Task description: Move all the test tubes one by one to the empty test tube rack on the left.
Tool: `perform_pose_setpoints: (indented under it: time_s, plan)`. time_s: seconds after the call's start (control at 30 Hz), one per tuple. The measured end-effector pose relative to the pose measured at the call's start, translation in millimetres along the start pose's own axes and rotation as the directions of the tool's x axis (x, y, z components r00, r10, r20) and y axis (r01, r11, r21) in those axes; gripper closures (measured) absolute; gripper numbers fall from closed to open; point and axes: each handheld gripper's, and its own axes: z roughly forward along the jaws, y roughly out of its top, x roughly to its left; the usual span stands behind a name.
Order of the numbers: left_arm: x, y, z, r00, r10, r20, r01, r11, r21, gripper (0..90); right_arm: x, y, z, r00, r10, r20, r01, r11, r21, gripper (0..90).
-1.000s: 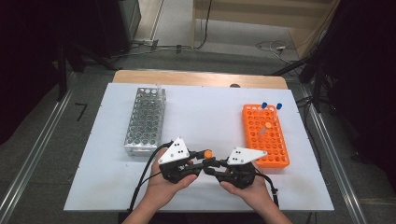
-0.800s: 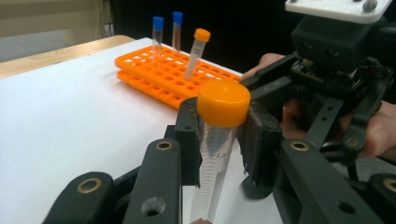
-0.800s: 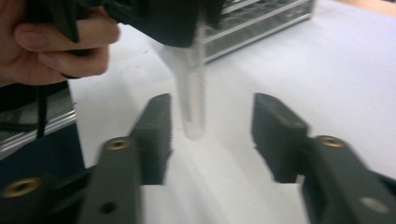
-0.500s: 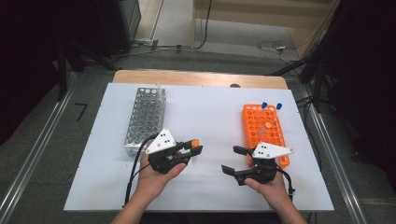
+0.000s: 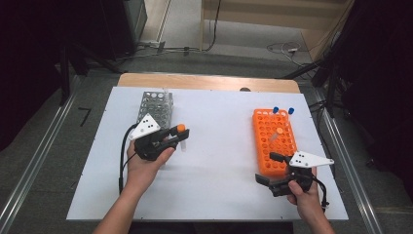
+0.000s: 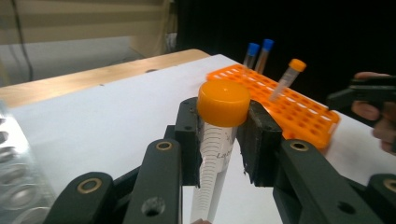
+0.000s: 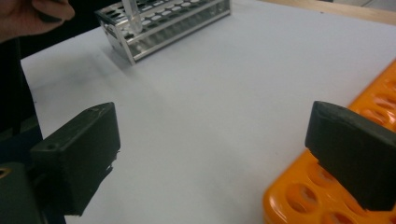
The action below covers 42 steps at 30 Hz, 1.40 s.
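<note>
Two racks well apart on the white surface (image 5: 214, 165): orange rack (image 5: 265, 146) at the right, metal rack (image 5: 157, 103) at the left. Judged a tube transfer from orange to metal, still early. Apparently one clear tube (image 7: 130, 14) already standing at the metal rack's far end. Two blue-capped tubes (image 5: 275, 109) and a leaning orange-capped tube (image 5: 278, 132) waiting in the orange rack.

Left tongs (image 5: 178, 138) pinching the held tube (image 6: 223, 102) just under its cap, above the surface near the metal rack's near end, not yet in a hole. Right tongs (image 5: 268, 167) spread wide, just opened, nothing between them, hovering at the orange rack's near corner.

Held tube: clear, tapering toward a cone, printed graduation marks, broad orange screw cap, seemingly empty.
</note>
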Motion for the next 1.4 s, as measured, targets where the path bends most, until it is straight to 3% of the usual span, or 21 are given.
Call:
perform_pose_setpoints:
  time_s: [0.27, 0.63, 0.97, 1.4]
  plan:
    - [22.9, 13.4, 0.5, 0.998, -0.007, -0.062, 0.006, 0.9999, -0.012, 70.8, -17.4, -7.9, -20.5, 0.9971, 0.045, 0.061, -0.044, 0.999, -0.023, 0.0]
    - [58.2, 29.6, 5.8, 0.987, -0.053, -0.152, 0.047, 0.9981, -0.04, 70.8, -36.5, -15.8, -34.4, 0.9901, 0.08, 0.116, -0.075, 0.996, -0.042, 0.0]
    - [85.6, 37.5, 12.5, 0.971, -0.111, -0.212, 0.096, 0.9923, -0.078, 70.8, -44.2, -20.7, -37.8, 0.9869, 0.098, 0.128, -0.093, 0.995, -0.045, 0.0]
    - [112.7, 44.0, 28.9, 0.9455, -0.14, -0.294, 0.115, 0.9882, -0.102, 70.8, -49.9, -24.7, -37.7, 0.9842, 0.116, 0.134, -0.11, 0.993, -0.048, 0.0]
